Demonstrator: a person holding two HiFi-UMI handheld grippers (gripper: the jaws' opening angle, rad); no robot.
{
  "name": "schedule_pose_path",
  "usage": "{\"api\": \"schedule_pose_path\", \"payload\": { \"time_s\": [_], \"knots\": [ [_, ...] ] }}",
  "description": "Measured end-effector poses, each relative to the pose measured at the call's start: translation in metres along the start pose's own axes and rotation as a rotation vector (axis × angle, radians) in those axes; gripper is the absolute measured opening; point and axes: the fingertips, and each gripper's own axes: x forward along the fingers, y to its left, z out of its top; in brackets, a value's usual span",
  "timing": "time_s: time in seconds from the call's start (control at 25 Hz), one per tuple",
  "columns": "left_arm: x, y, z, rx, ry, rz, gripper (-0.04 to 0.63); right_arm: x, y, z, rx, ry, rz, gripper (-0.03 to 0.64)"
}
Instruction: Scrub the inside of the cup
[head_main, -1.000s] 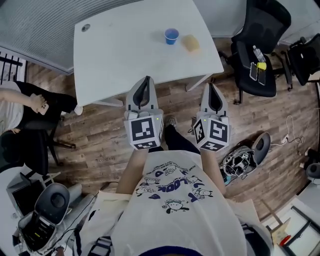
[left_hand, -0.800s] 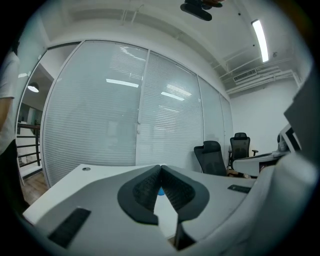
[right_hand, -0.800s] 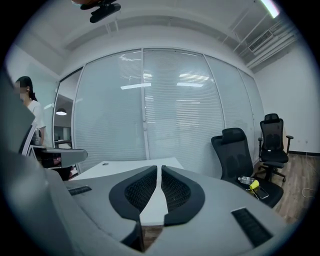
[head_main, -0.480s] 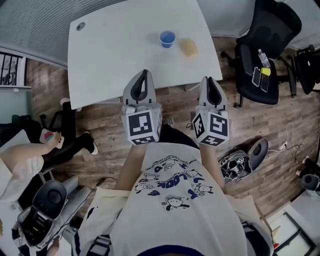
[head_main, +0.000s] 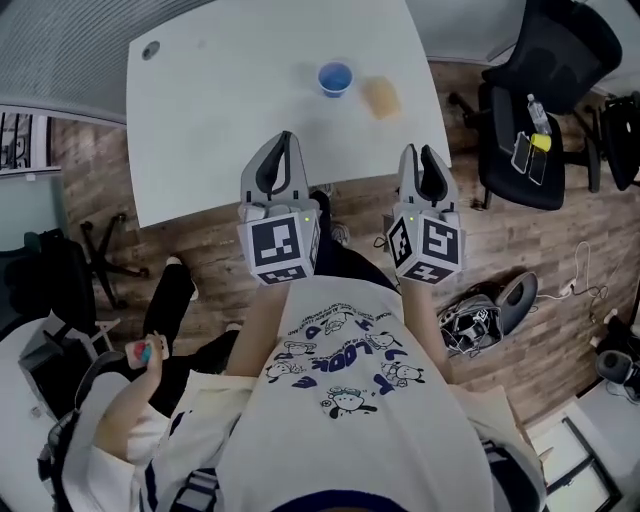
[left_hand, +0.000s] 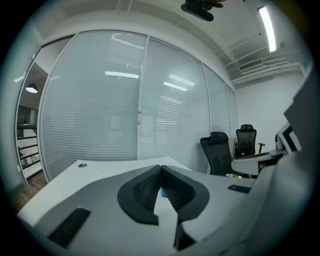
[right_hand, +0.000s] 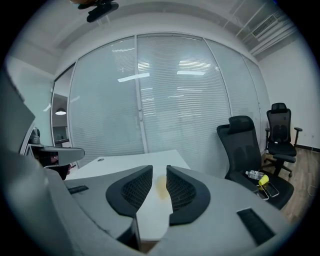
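Note:
On the white table (head_main: 230, 110) stand a small blue cup (head_main: 335, 78) and, just to its right, a yellow sponge (head_main: 380, 97). Both grippers hover at the table's near edge, short of both objects. My left gripper (head_main: 283, 138) is shut with nothing in it; in the left gripper view (left_hand: 160, 169) a sliver of the blue cup (left_hand: 162, 192) shows beyond its closed tips. My right gripper (head_main: 420, 152) has just been opening. Its jaws stand a little apart (right_hand: 159, 170) with nothing between them, and the sponge (right_hand: 161, 186) lies far ahead in the gap.
A black office chair (head_main: 530, 120) with a bottle on its seat stands right of the table. A seated person (head_main: 150, 400) holding a phone is at the lower left. A bag (head_main: 490, 315) lies on the wooden floor at the right. A glass wall with blinds (left_hand: 125, 100) runs behind the table.
Both grippers have moved forward to the table's near edge. The right jaws have parted from nearly closed. The seated person at the left has shifted lower in view.

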Motion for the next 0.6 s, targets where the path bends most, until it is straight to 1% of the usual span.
{"api": "schedule_pose_path", "payload": {
  "time_s": [0.16, 0.28, 0.36, 0.48, 0.6],
  "knots": [
    [0.028, 0.003, 0.005, 0.003, 0.014, -0.017, 0.029, 0.026, -0.006, 0.002, 0.014, 0.023, -0.002, 0.132],
    [0.054, 0.010, 0.004, -0.001, 0.031, -0.029, 0.029, 0.050, -0.006, -0.002, 0.013, 0.053, -0.003, 0.138],
    [0.073, 0.018, 0.001, -0.004, 0.049, -0.037, 0.029, 0.069, -0.005, -0.007, -0.002, 0.081, -0.003, 0.154],
    [0.088, 0.026, -0.002, -0.007, 0.069, -0.045, 0.029, 0.084, -0.003, -0.014, -0.047, 0.123, 0.001, 0.183],
    [0.096, 0.028, -0.004, -0.011, 0.089, -0.051, 0.031, 0.088, -0.004, -0.021, -0.077, 0.158, 0.002, 0.187]
  ]
}}
